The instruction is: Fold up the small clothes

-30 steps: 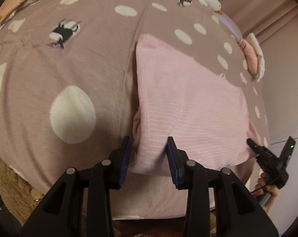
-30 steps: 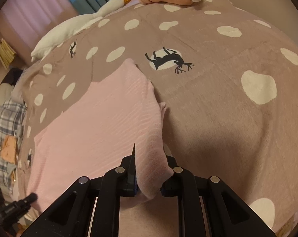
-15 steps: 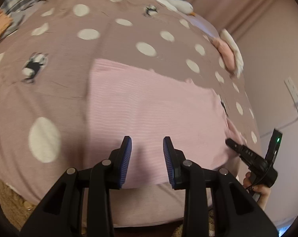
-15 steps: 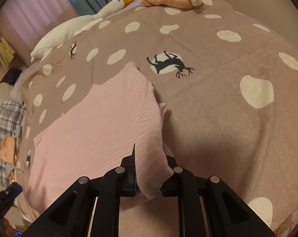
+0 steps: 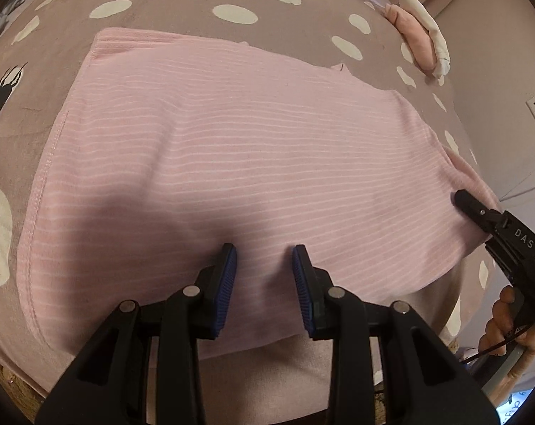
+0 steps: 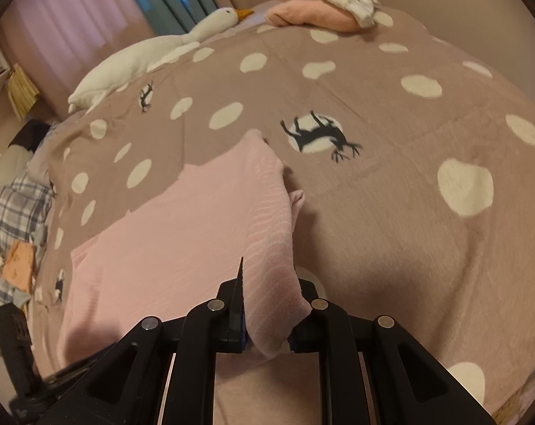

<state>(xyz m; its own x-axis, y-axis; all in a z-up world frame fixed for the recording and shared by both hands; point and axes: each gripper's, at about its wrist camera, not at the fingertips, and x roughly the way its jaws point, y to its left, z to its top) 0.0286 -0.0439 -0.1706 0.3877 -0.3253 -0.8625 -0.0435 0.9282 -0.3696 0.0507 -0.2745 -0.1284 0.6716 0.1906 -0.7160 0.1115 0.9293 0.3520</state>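
A pink shirt (image 5: pixel 239 163) with thin white stripes lies spread flat on a brown bedspread (image 5: pixel 168 10) that has white dots and little black deer on it. All places here are told from the shirt. The left gripper (image 5: pixel 263 276) sits over the near edge of the shirt, about in the middle. Its two blue pads (image 5: pixel 228 283) are apart, so it is open, and it holds nothing. A dark shadow falls on the shirt just past the pads. The right gripper (image 6: pixel 267 315) is at the shirt's right corner. Its jaws are pressed together on a bunch of pink cloth, which puffs up between them. In the left view the right gripper (image 5: pixel 479 219) pokes in at the right edge of the shirt, and a hand (image 5: pixel 511 322) holds its handle. Far past the shirt, at the back of the bed, lies a white goose toy (image 6: pixel 150 56) with an orange beak. To the right of the goose sits a small pile of folded clothes (image 6: pixel 320 7), a white one on top of a pink one. Off to the left of the shirt, past the bed edge, there is a checked cloth (image 6: pixel 23 209).
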